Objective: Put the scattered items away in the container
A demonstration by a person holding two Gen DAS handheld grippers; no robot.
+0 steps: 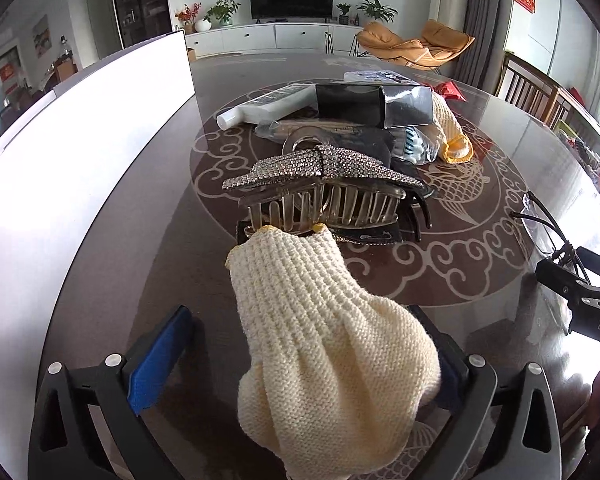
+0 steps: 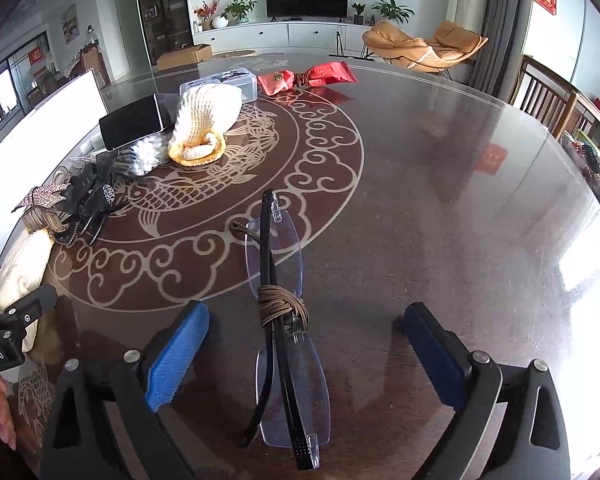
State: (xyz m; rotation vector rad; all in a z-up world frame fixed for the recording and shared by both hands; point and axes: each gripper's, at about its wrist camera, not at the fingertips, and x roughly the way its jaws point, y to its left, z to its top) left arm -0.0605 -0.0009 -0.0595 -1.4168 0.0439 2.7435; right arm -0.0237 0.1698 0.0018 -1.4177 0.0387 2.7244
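My left gripper point(image 1: 300, 364) stands spread around the cream glove point(image 1: 324, 340), whose cuff touches the hair clip point(image 1: 324, 188) on the table point(image 1: 500, 128). My right gripper point(image 2: 304, 356) stands spread either side of the folded glasses point(image 2: 284, 340), pads clear of them

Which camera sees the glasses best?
The right wrist view: the folded glasses lie whole on the table between the open right gripper fingers, a cord knotted round them. The left wrist view catches only part of them at its right edge.
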